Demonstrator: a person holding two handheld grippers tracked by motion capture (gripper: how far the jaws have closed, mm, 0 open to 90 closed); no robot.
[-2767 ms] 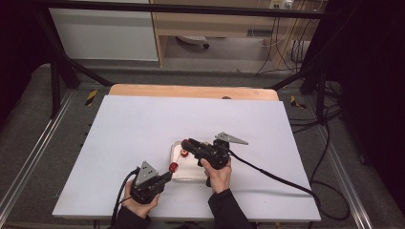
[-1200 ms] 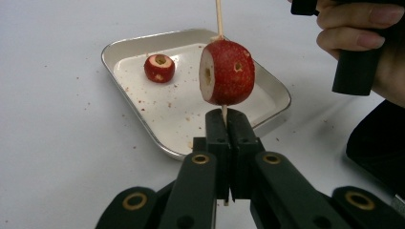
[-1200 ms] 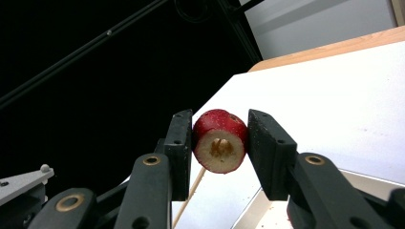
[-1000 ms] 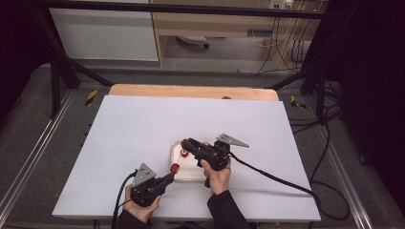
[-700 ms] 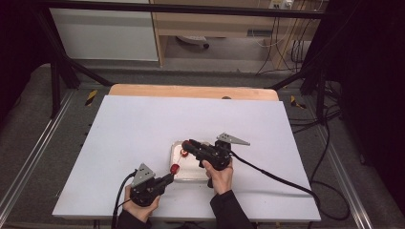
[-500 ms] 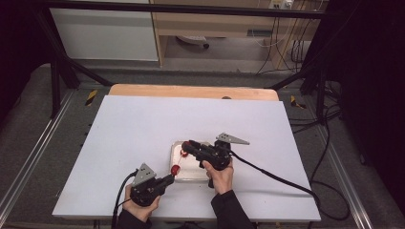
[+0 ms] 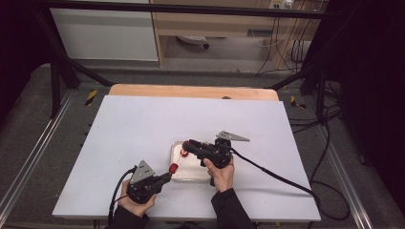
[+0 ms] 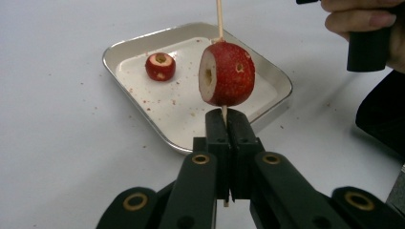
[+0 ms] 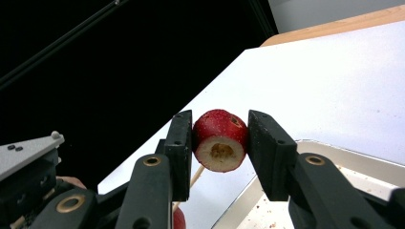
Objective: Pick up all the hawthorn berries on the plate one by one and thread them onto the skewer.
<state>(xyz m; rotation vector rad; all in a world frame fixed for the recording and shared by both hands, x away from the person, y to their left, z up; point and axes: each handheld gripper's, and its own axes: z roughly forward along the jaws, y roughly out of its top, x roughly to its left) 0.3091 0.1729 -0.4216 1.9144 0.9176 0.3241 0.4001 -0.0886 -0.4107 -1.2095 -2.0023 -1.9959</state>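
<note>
White table top (image 7: 143, 129) open far and left, metal tray (image 7: 177, 175) and skewer (image 8: 219, 16) between hands

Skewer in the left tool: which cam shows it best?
The left gripper view. The skewer is clamped between shut jaws and runs up through a cored red fruit over the tray. The right gripper view catches a short piece below its own fruit. The high view shows it as a thin, barely visible line.
</note>
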